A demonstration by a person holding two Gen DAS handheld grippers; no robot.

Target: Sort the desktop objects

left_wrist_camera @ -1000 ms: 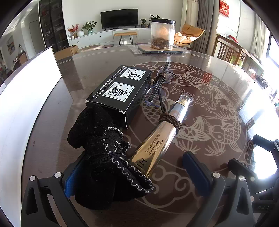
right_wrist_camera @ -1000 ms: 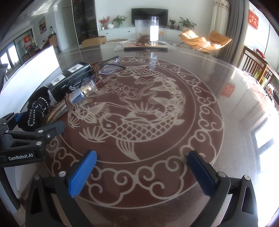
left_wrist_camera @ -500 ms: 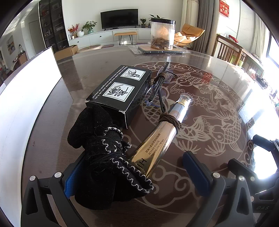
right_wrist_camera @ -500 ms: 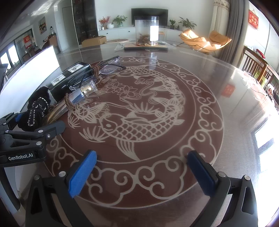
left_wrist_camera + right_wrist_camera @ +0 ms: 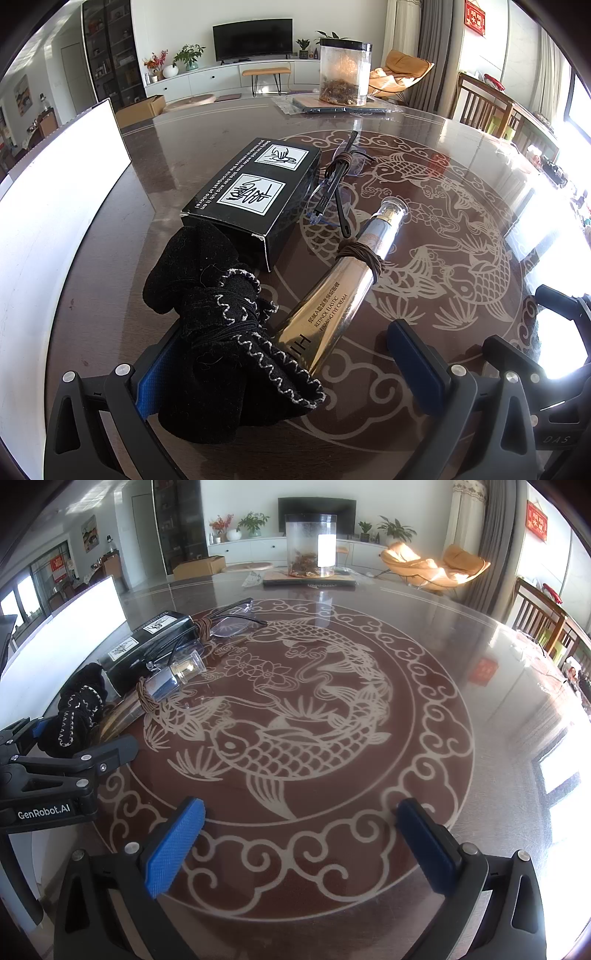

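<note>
A black knit glove (image 5: 221, 332) with white stitching lies bunched against the flat end of a gold eye-cream tube (image 5: 332, 295), which has a brown hair tie around it. Both rest between the wide-apart fingers of my left gripper (image 5: 284, 339), which is open; the glove hides its left fingertip. Behind them lie a black box (image 5: 255, 192) and folded glasses (image 5: 336, 184) tied with a brown band. In the right wrist view the glove (image 5: 77, 709), tube (image 5: 162, 686), box (image 5: 147, 646) and glasses (image 5: 232, 624) sit far left. My right gripper (image 5: 301, 808) is open over bare table.
A clear jar (image 5: 345, 74) stands on a flat board at the table's far side. A white panel (image 5: 55, 203) runs along the left edge. The round table (image 5: 498, 701) carries a carp pattern. Wooden chairs (image 5: 487, 107) stand at the right.
</note>
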